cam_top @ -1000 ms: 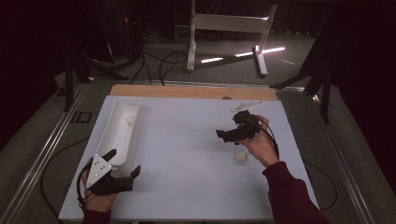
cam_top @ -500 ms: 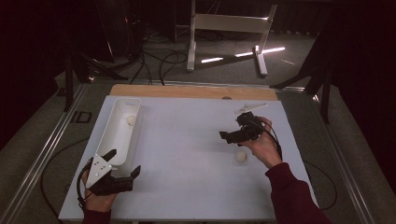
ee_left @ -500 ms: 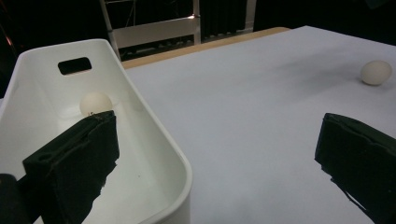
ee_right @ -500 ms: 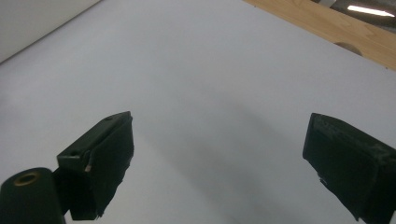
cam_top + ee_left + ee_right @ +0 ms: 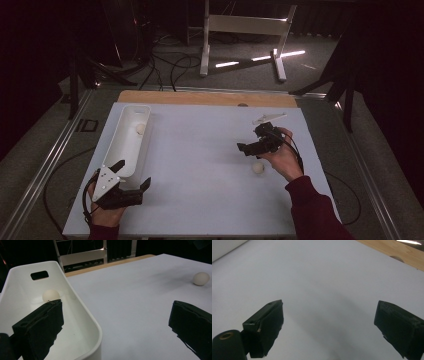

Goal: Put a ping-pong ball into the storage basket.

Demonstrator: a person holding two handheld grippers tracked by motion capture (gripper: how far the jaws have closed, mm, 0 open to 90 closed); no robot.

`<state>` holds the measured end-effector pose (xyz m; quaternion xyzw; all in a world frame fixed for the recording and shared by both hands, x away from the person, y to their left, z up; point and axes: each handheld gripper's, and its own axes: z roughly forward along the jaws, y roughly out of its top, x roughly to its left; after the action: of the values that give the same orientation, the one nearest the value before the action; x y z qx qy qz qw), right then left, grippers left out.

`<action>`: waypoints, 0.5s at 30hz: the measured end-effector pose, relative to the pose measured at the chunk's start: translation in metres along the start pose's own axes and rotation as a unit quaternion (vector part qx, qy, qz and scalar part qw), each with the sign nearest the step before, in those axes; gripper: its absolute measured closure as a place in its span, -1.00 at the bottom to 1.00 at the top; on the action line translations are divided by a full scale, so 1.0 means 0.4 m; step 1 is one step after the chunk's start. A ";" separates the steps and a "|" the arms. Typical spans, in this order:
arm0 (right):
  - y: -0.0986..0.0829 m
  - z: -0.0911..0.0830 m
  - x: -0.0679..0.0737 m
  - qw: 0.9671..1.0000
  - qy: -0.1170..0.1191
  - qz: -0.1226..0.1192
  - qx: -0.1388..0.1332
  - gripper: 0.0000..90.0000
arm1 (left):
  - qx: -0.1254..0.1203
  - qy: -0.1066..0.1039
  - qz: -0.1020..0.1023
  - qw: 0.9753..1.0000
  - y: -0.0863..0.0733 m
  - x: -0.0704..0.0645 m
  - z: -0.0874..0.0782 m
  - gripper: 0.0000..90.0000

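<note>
We see the left gripper [image 5: 131,177] held low at the near left corner of the white sheet [image 5: 200,165], its jaws spread wide with nothing between them. In the left gripper view [image 5: 116,322] one jaw hangs over the near end of the white bin [image 5: 82,315] and the other over bare sheet. The bin [image 5: 120,150] lies along the sheet's left edge, and a pale ball [image 5: 140,129] sits inside it toward the far end, near the handle slot [image 5: 39,275].

The right gripper [image 5: 250,147] is at the right side of the sheet, lifted off it, jaws parted and empty; its own view [image 5: 328,327] looks down on bare sheet between them. A second ball [image 5: 258,168] rests on the sheet just beside the right hand [image 5: 282,159], nearer to us than the jaws. A small white strip [image 5: 269,118] lies beyond that hand.
</note>
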<state>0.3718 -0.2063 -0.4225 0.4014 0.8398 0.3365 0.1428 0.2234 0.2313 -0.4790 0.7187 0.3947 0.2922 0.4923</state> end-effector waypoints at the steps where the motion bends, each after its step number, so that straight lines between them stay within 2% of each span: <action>1: -0.001 0.000 -0.001 1.000 0.000 0.002 0.000 -0.81 | 0.000 0.000 0.000 1.000 0.000 0.000 0.000 -1.00; 15: -0.021 0.001 -0.011 1.000 -0.005 0.006 0.010 -0.81 | 0.000 0.000 0.000 1.000 0.000 -0.001 0.000 -0.99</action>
<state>0.3700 -0.2131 -0.4286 0.4089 0.8400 0.3274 0.1411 0.2234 0.2310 -0.4790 0.7187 0.3946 0.2921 0.4924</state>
